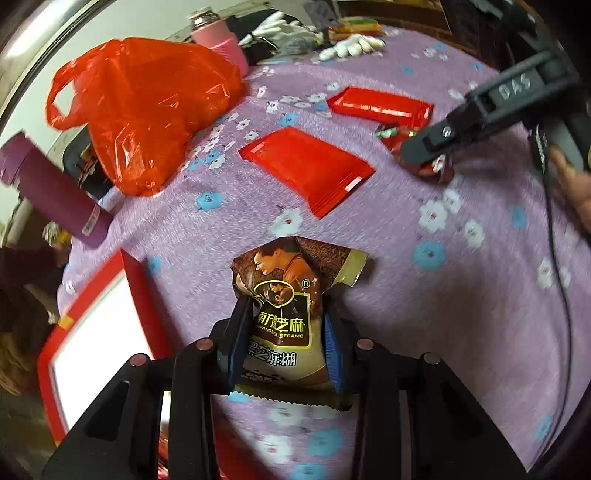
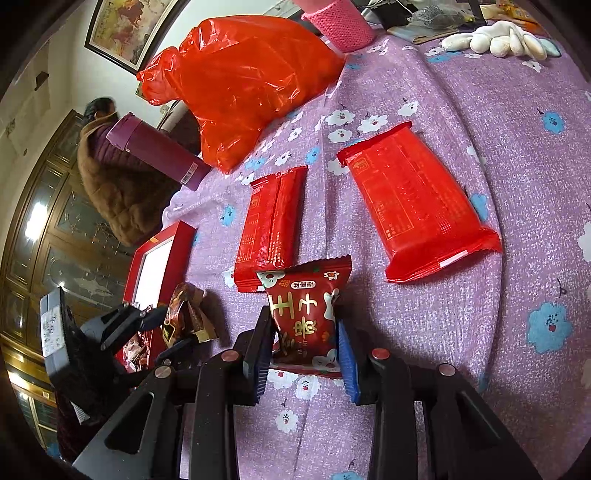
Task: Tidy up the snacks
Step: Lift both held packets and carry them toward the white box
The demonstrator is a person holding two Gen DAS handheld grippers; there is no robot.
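Note:
My left gripper (image 1: 286, 310) is shut on a brown sesame-paste sachet (image 1: 282, 280), which crumples between the pads just above the purple flowered cloth (image 1: 461, 295). In the right wrist view that gripper (image 2: 166, 334) and its sachet (image 2: 188, 314) sit at the lower left, beside the red box (image 2: 162, 254). My right gripper (image 2: 303, 317) is shut on a small red snack packet (image 2: 303, 295); the left wrist view shows this gripper (image 1: 424, 155) at the upper right with that packet (image 1: 436, 170). Two larger red packets (image 2: 273, 225) (image 2: 417, 206) lie flat on the cloth.
A red plastic bag (image 1: 147, 110) lies at the back left, a purple flask (image 1: 55, 188) beside it. The red box (image 1: 99, 332) with a white inside is at the left edge. A pink cup (image 2: 340, 26) and white gloves (image 2: 495, 40) sit at the back. A person in a brown coat (image 2: 110, 184) stands beyond.

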